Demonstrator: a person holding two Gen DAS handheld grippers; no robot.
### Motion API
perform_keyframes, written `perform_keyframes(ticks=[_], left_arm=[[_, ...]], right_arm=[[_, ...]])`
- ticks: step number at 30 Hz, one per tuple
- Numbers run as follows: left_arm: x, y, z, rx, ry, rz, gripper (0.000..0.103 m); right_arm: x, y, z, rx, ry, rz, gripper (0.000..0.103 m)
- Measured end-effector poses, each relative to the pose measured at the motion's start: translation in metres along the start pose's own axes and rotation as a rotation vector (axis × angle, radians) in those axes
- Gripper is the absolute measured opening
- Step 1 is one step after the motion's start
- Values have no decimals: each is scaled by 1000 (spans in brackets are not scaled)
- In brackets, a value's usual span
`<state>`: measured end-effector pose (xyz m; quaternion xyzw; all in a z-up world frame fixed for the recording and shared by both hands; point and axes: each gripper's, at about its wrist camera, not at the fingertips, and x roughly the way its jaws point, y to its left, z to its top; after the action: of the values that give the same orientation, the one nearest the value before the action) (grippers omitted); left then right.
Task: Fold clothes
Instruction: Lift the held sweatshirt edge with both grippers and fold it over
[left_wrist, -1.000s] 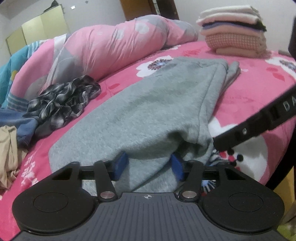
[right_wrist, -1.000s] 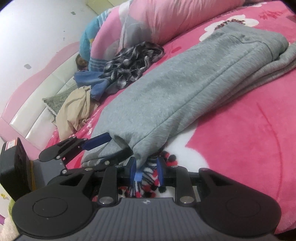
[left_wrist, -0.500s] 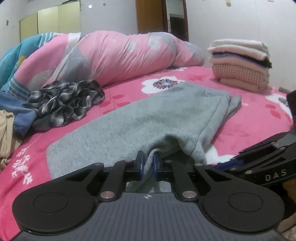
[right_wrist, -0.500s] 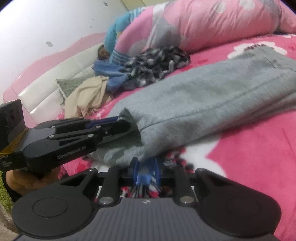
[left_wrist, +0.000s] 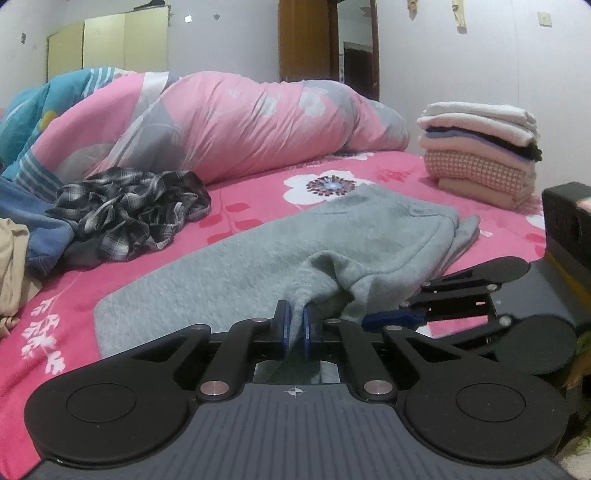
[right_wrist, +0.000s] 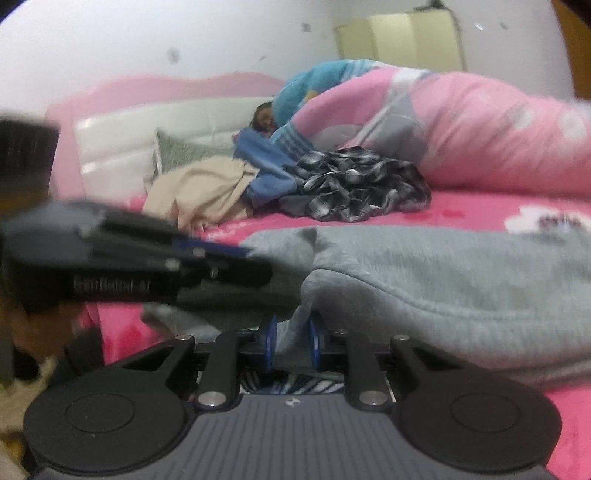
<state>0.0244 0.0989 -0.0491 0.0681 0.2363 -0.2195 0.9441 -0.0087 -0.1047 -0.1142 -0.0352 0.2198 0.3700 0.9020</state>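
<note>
Left wrist view alone: folded stack (left_wrist: 480, 155) beyond gray sweatpants (left_wrist: 332, 254).

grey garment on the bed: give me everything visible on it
The grey garment is a fleecy, sweatshirt-like knit, folded lengthwise and lying flat on the pink floral bedspread, with stitched seams at its far end. Its near hem is lifted: the left gripper is shut on one edge, and the right gripper is clamped on another. Nothing else touches it.
</note>
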Motion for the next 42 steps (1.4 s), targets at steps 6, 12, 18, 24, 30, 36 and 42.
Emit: perform_keyframes(ticks=[6, 12, 18, 24, 30, 36, 42], left_arm=[[2, 9, 2, -28, -10, -21, 6], [-1, 10, 4, -21, -29, -35, 5], [-9, 6, 2, -3, -32, -54, 2], [-10, 7, -4, -1, -19, -61, 1], [-10, 10, -20, 9, 15, -55, 1], [-17, 11, -40, 3, 46, 16, 5], [-25, 2, -47, 53, 16, 77, 19]], right_arm=[[-33, 11, -3, -141, -13, 7, 21], [-41, 17, -7, -193, -21, -3, 21], [6, 17, 4, -194, -47, -26, 20], [44, 9, 2, -126, 13, -103, 19], [37, 16, -5, -114, 3, -208, 22], [29, 16, -7, -55, 0, -262, 23], [22, 15, -4, 3, -9, -301, 23]])
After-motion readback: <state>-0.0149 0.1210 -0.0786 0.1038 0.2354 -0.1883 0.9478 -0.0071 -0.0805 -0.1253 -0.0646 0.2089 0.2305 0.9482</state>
